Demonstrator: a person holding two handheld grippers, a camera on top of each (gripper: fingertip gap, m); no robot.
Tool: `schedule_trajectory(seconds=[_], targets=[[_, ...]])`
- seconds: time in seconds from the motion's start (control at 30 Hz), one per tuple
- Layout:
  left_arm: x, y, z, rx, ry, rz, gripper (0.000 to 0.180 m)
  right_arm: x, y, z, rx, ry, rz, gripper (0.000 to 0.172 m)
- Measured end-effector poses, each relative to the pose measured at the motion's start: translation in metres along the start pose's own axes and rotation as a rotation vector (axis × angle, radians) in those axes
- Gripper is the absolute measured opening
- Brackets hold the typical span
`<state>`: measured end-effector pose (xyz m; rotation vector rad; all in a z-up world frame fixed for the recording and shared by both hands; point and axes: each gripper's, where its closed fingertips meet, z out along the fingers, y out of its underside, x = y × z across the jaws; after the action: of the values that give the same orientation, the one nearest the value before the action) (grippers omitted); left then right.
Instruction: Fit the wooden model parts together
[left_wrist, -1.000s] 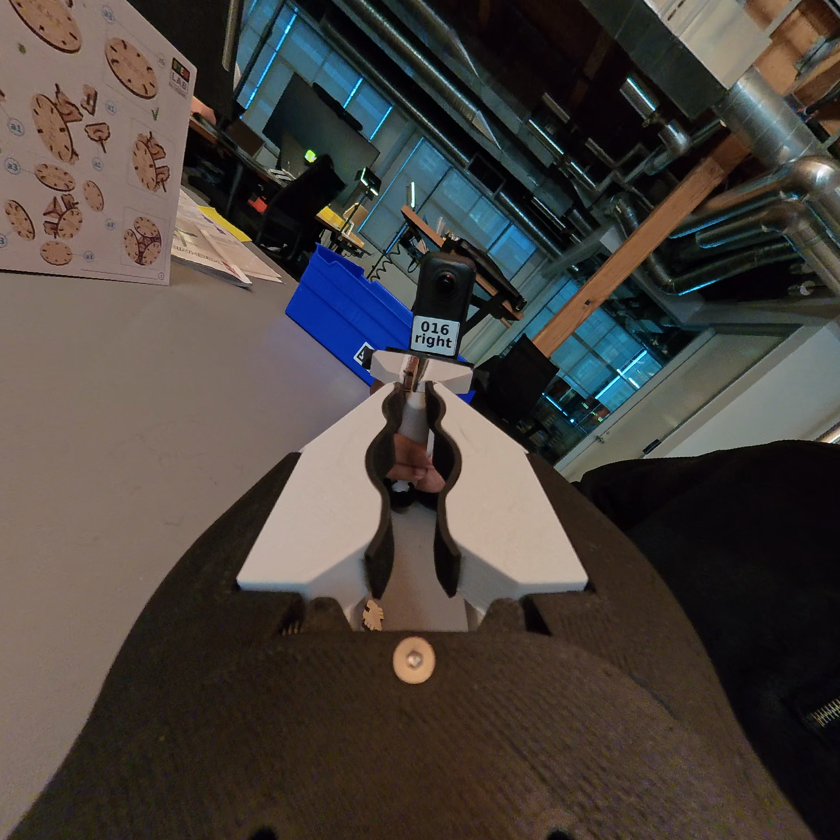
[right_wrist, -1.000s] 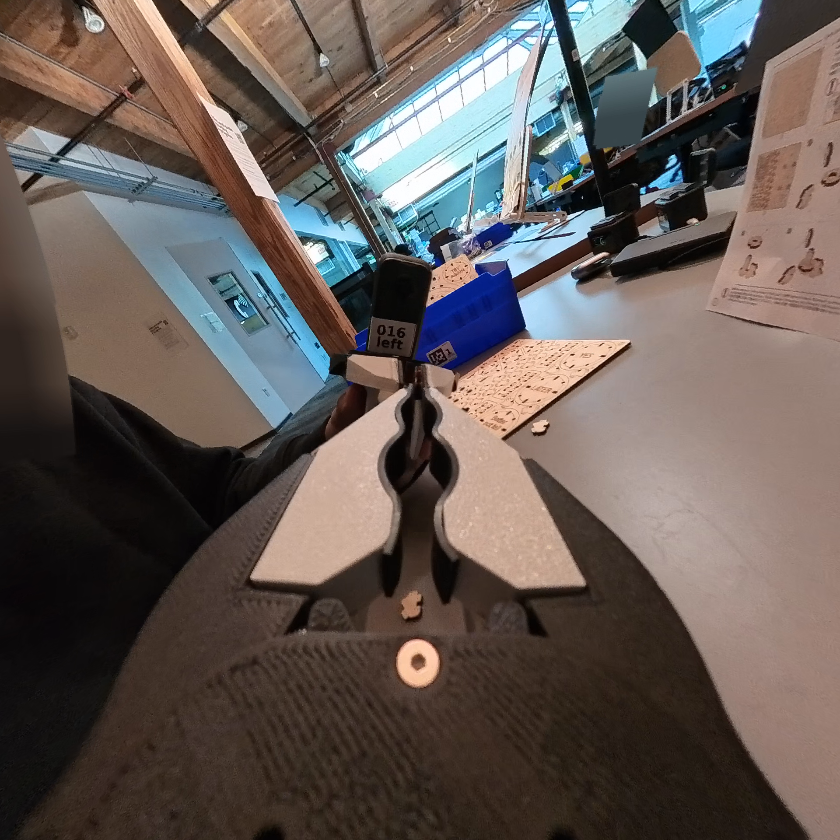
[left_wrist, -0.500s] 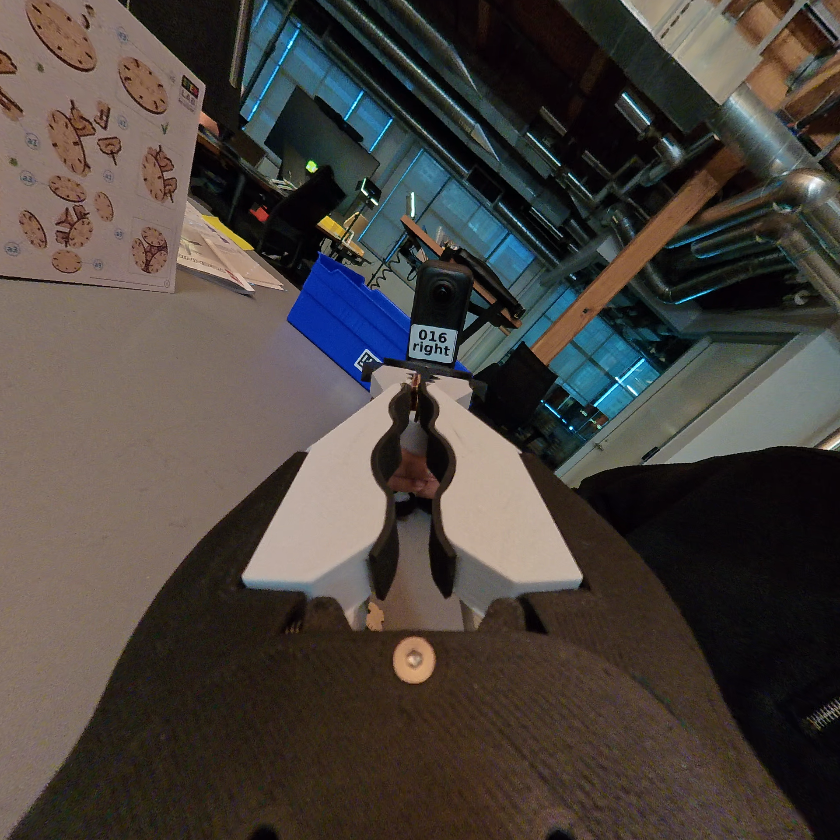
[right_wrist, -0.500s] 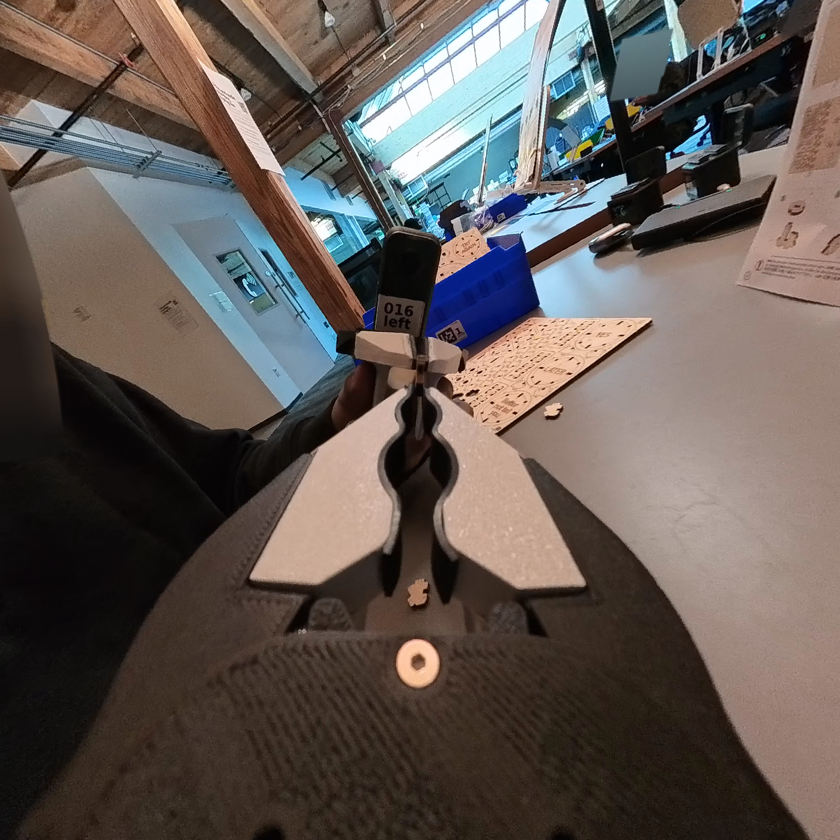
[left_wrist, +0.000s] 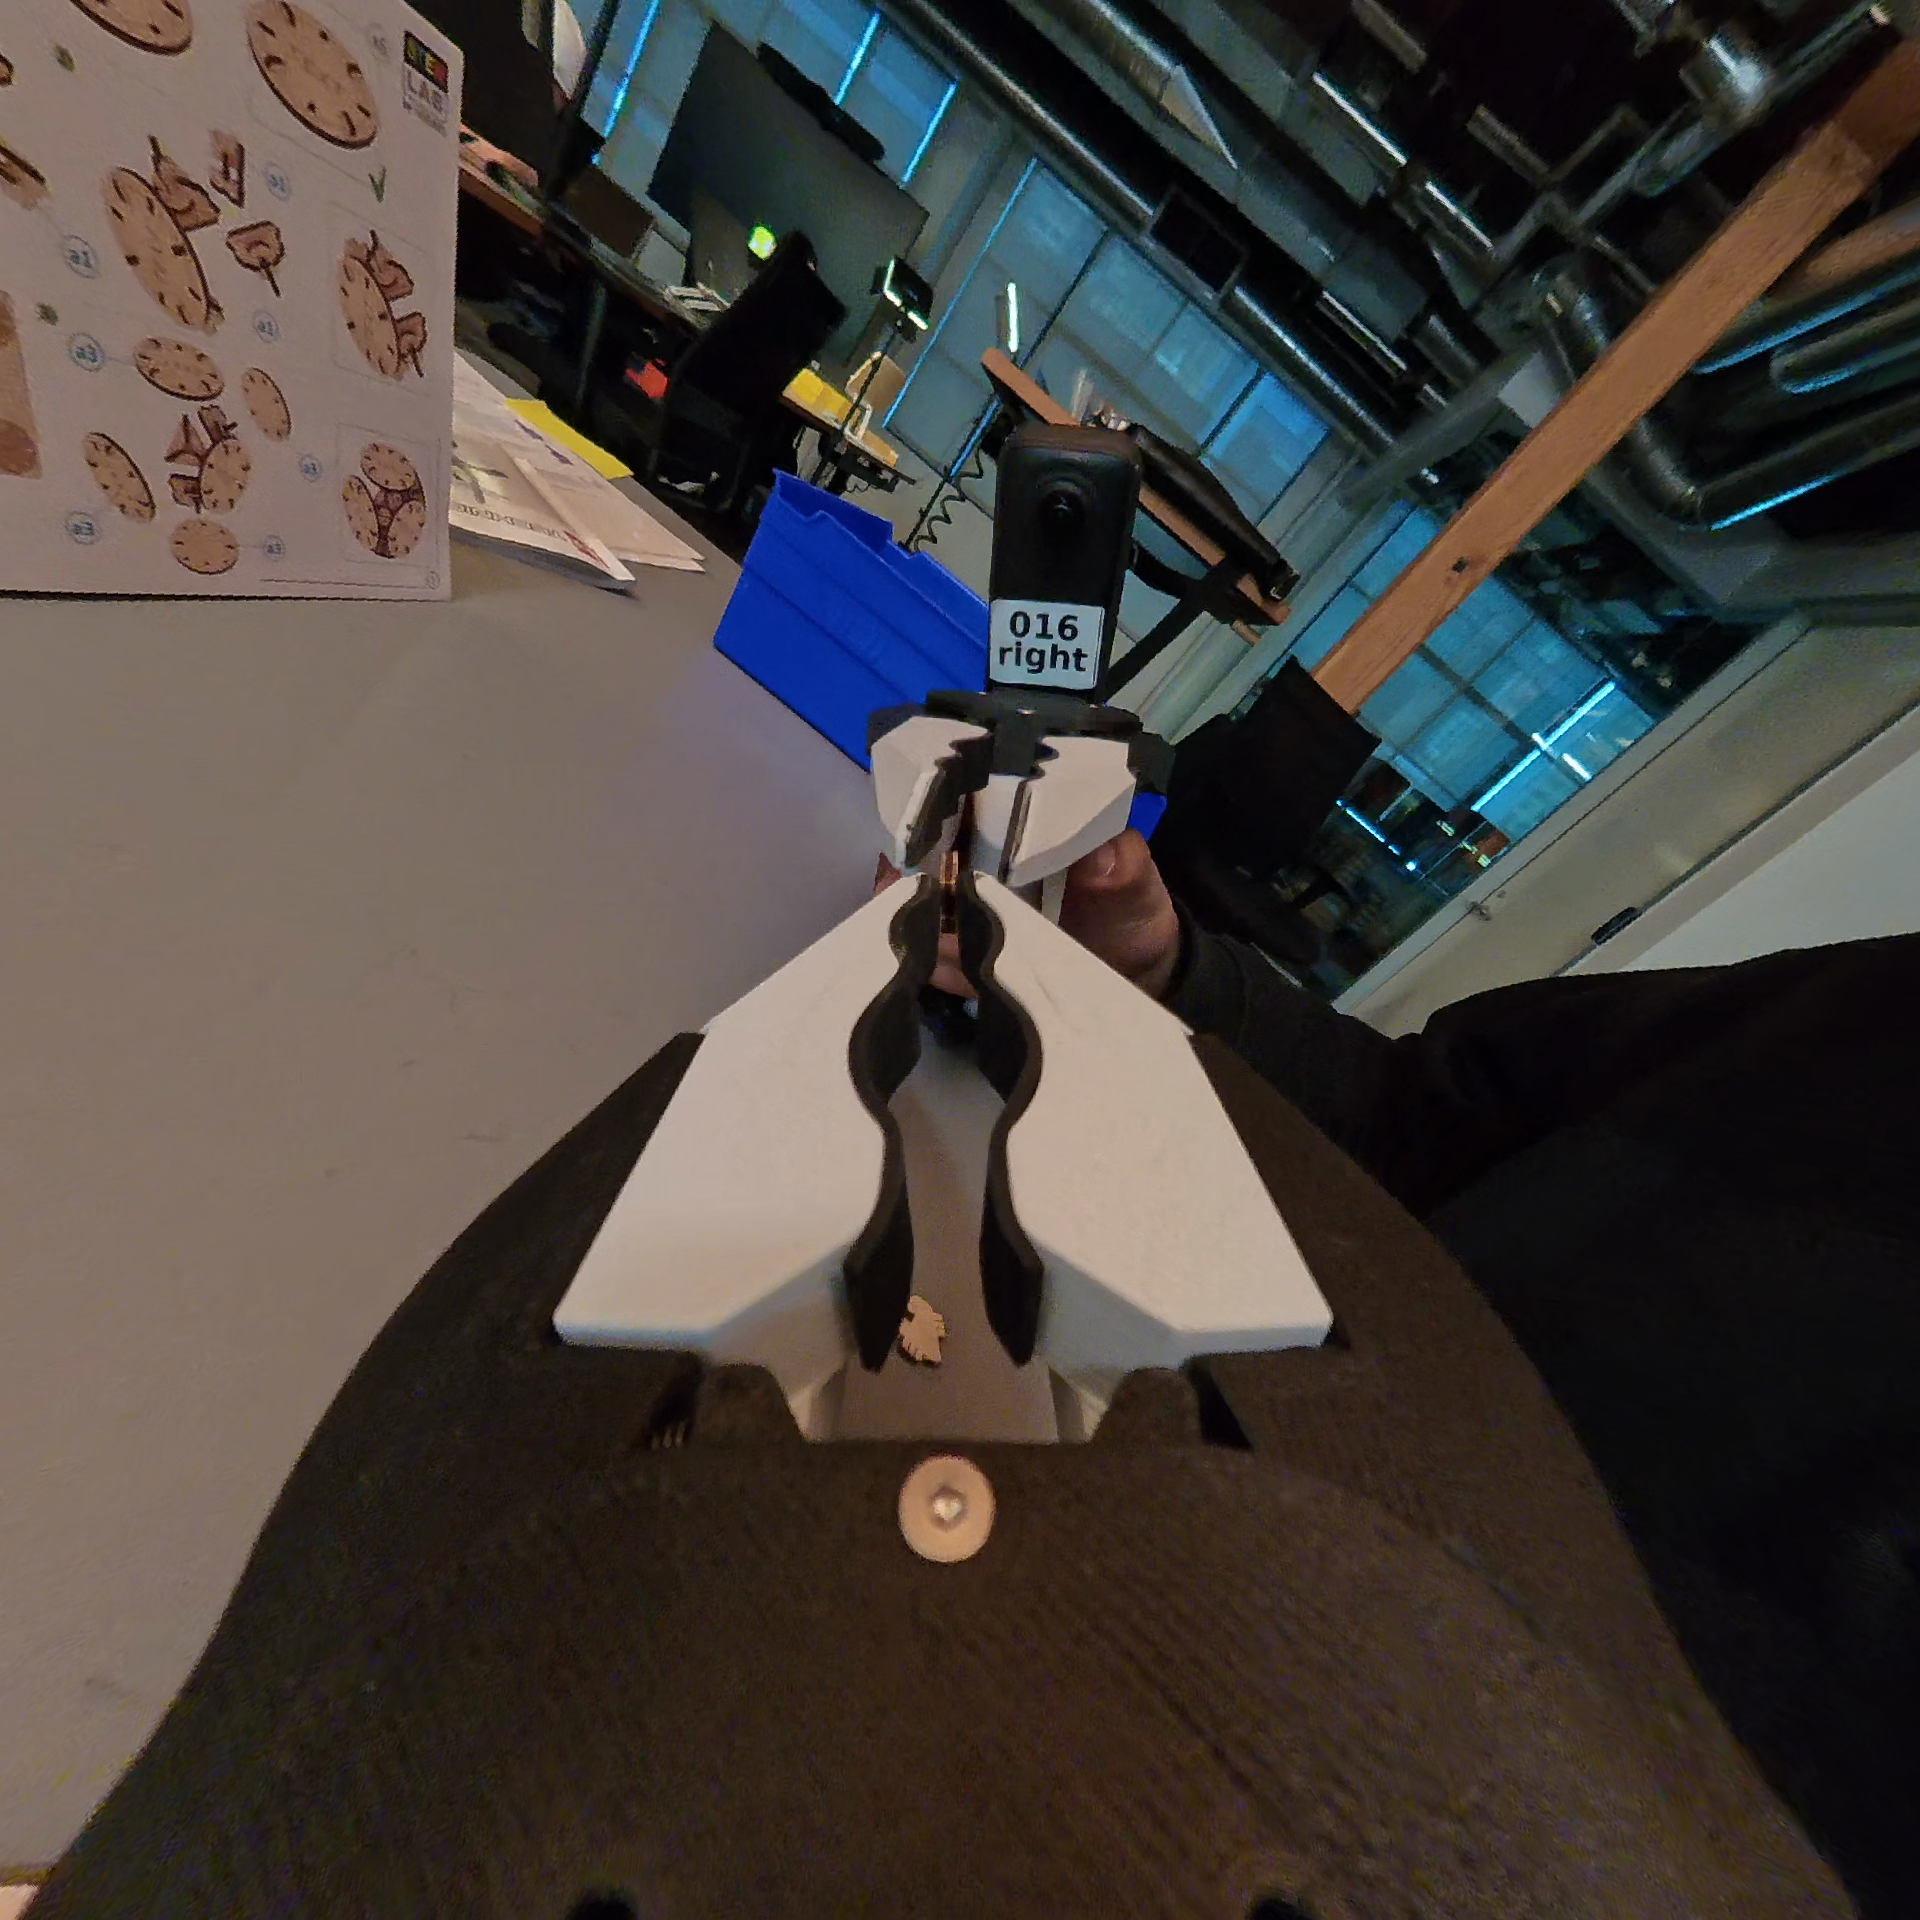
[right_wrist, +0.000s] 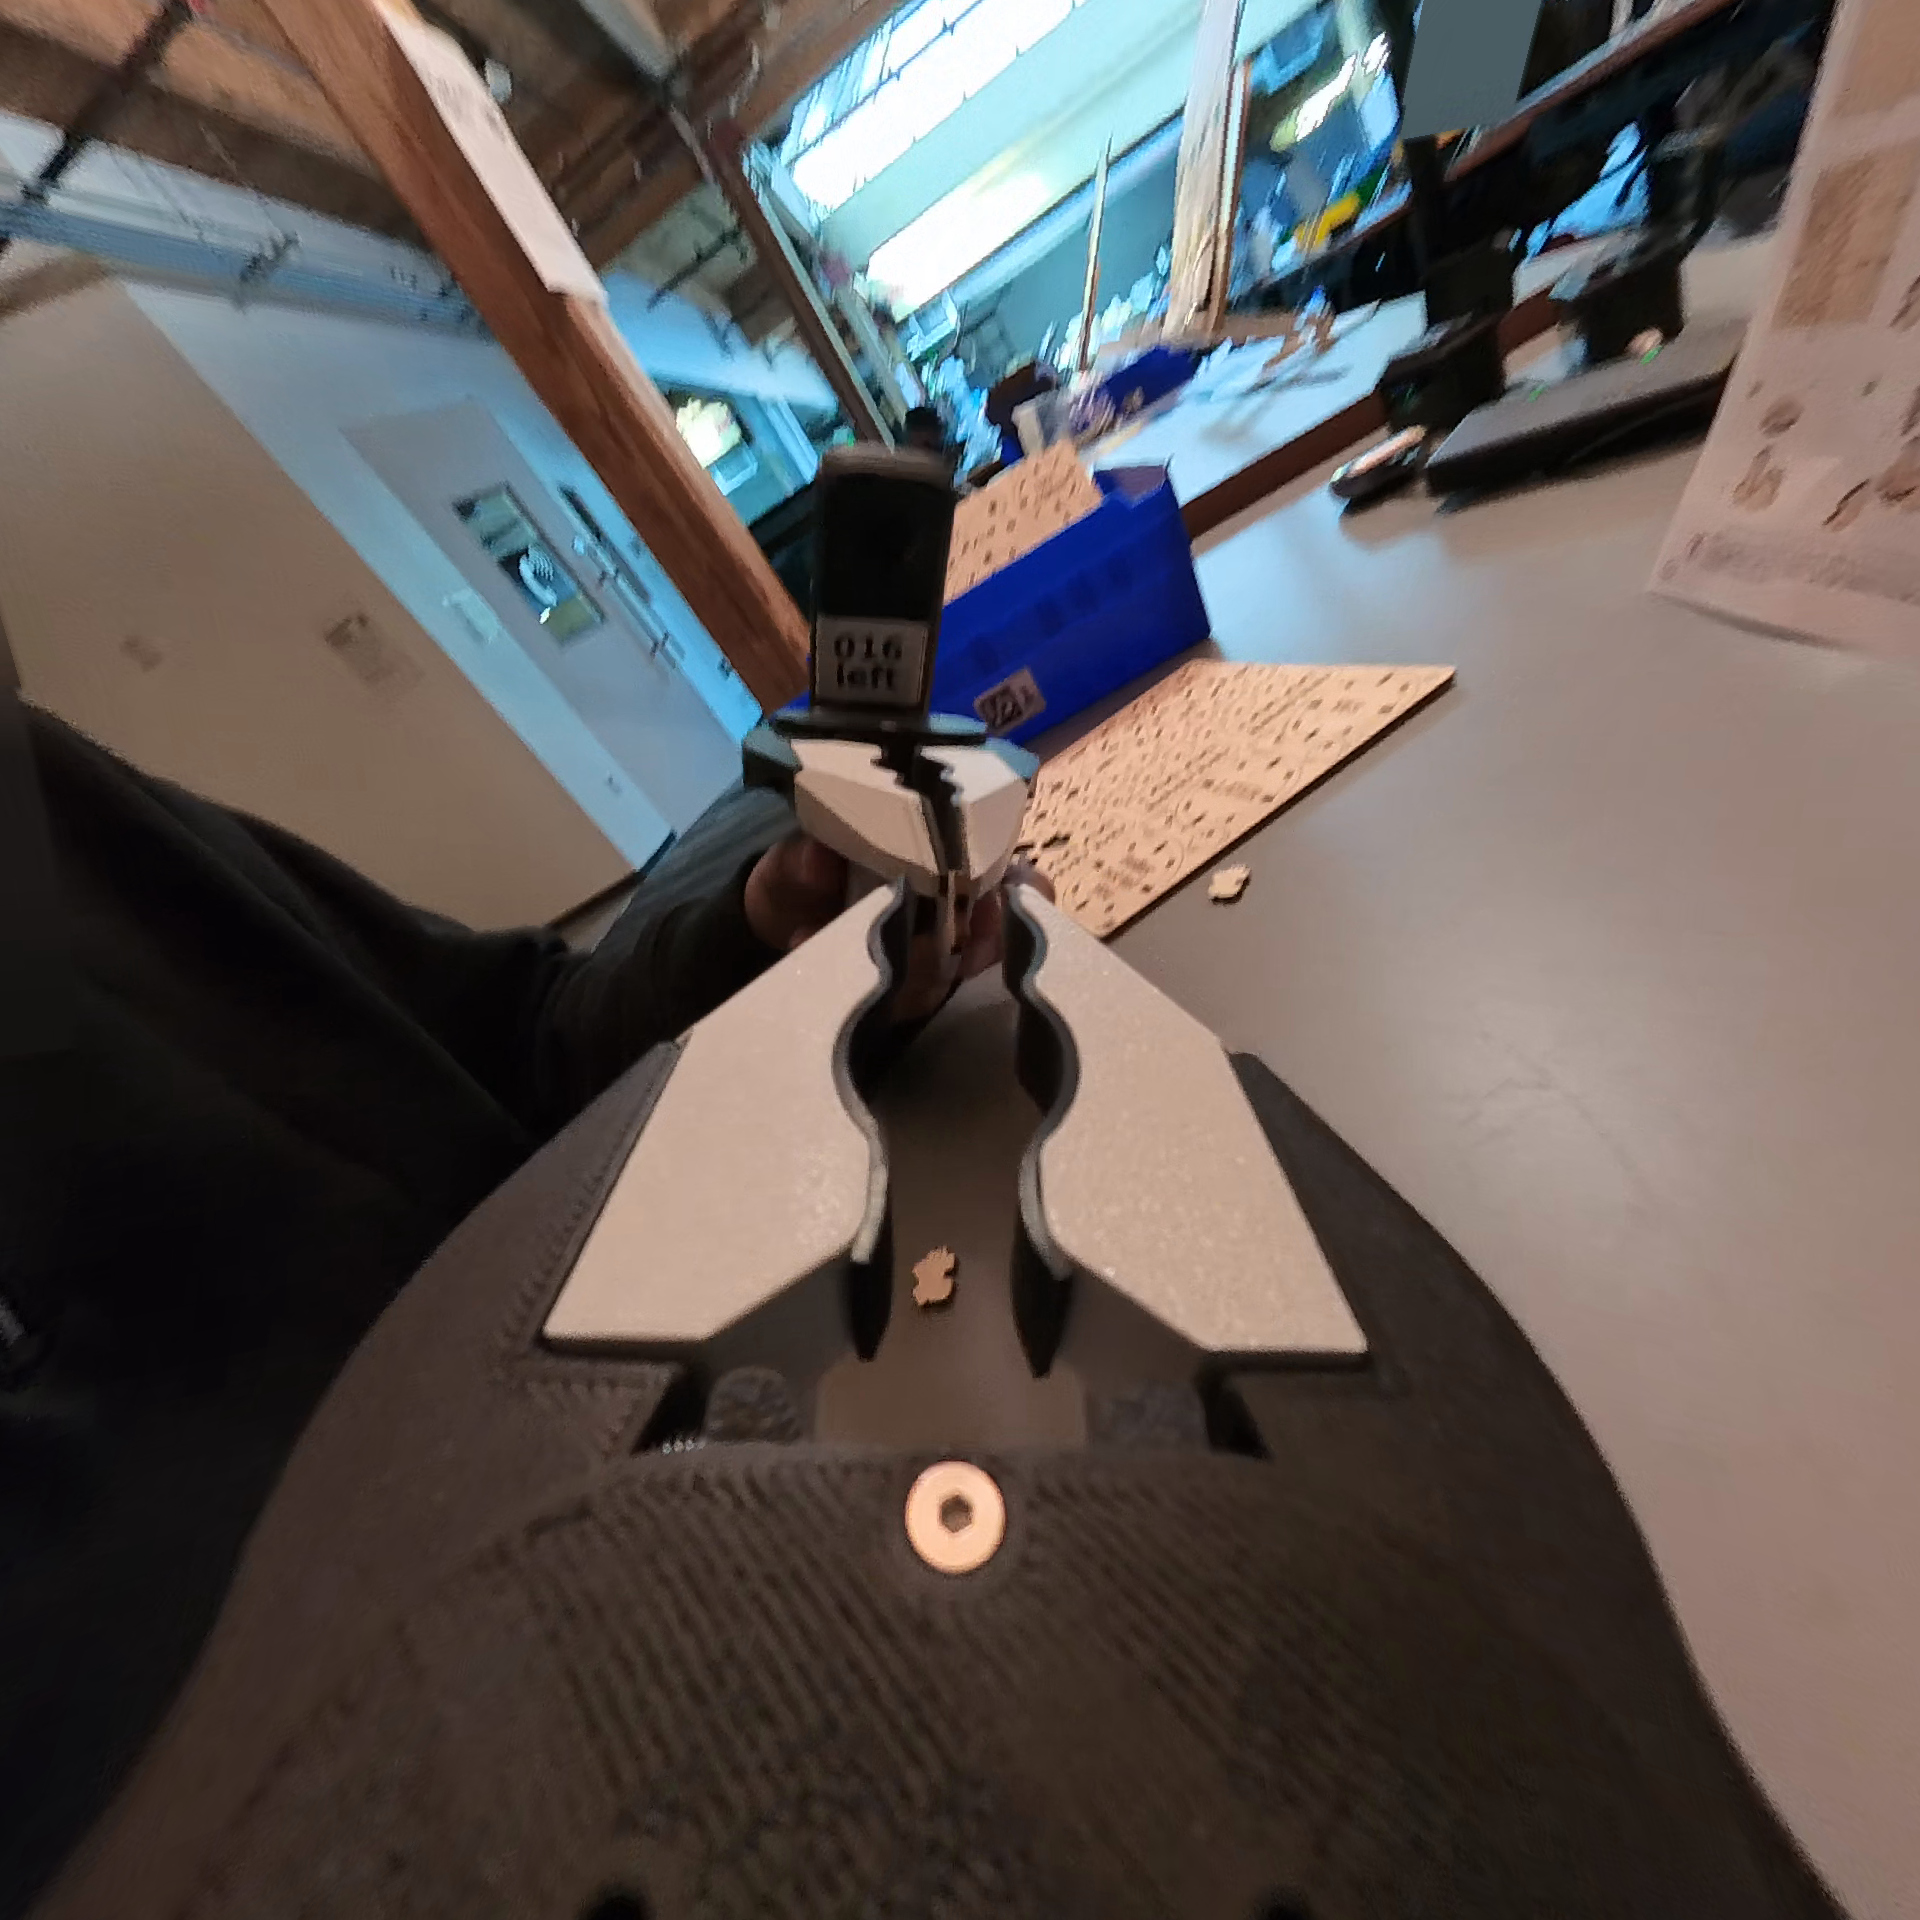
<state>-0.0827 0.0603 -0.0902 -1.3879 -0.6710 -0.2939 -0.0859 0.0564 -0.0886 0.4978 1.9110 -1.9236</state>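
Pinching one thin wooden piece (left_wrist: 948, 896), left gripper (left_wrist: 948, 883), right gripper (right_wrist: 951, 914) spread, one blue bin (right_wrist: 1081, 603), one wooden sheet (right_wrist: 1247, 758).

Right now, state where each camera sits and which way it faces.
Left wrist view: on the left gripper, facing along its shut fingers, which pinch a thin wooden piece, toward the right gripper and its hand.
Right wrist view: on the right gripper, facing the left gripper; own fingers apart.
Shared: both grippers, the grey table, the blue bin.
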Motion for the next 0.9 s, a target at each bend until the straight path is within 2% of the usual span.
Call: schedule_trajectory(seconds=[0.23,0.73,0.83,0.9], targets=[[0.004,0.003,0.001,-0.013,0.034,-0.016,0.001,-0.005,0.012,0.006,-0.066,-0.025,-0.028,0.000],[0.013,-0.004,0.000,0.025,0.075,0.002,0.001,-0.013,0.007,0.004,-0.045,-0.059,-0.026,0.000],[0.010,-0.011,-0.008,0.042,0.044,0.048,0.006,-0.007,0.008,0.003,-0.062,-0.006,-0.053,0.000],[0.005,-0.005,-0.015,-0.029,0.007,0.137,0.010,-0.003,0.008,0.002,-0.070,0.018,-0.055,0.000]])
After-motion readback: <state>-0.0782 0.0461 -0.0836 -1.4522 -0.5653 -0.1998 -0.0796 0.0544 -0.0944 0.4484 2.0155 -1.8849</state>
